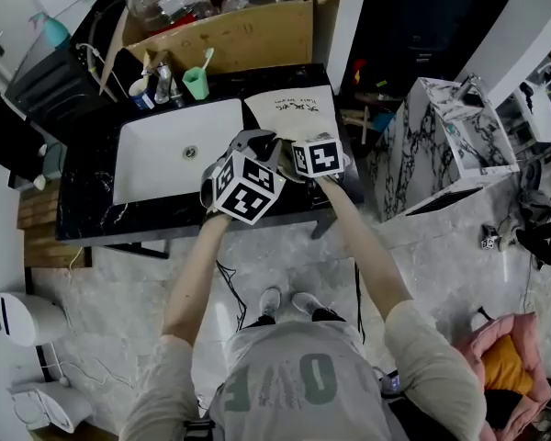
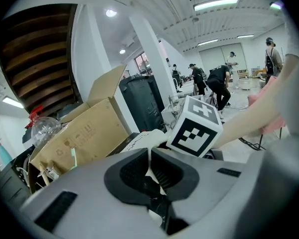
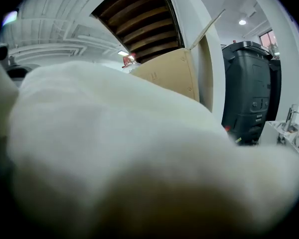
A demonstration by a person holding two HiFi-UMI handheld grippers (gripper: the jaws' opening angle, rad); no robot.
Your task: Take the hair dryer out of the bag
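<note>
On the dark worktop (image 1: pixel 87 205), toward its left side, sits the white sink (image 1: pixel 165 159), and just right of it the two tools meet near the front edge. The left tool (image 2: pixel 149 158) has its jaws pressed together on a thin fold of cream cloth, which I take for the rim of the bag (image 1: pixel 289 108). The bag lies beside the sink with its printed side up. The right tool (image 1: pixel 285 151) is pushed against the same cloth. Its own view is filled with cream fabric, so I cannot tell if its jaws are spread or closed. The hair dryer shows in no view; I judge it is inside the bag. The task is therefore near its beginning: the rim is held, but reaching in, gripping the dryer and drawing it out are all left.
</note>
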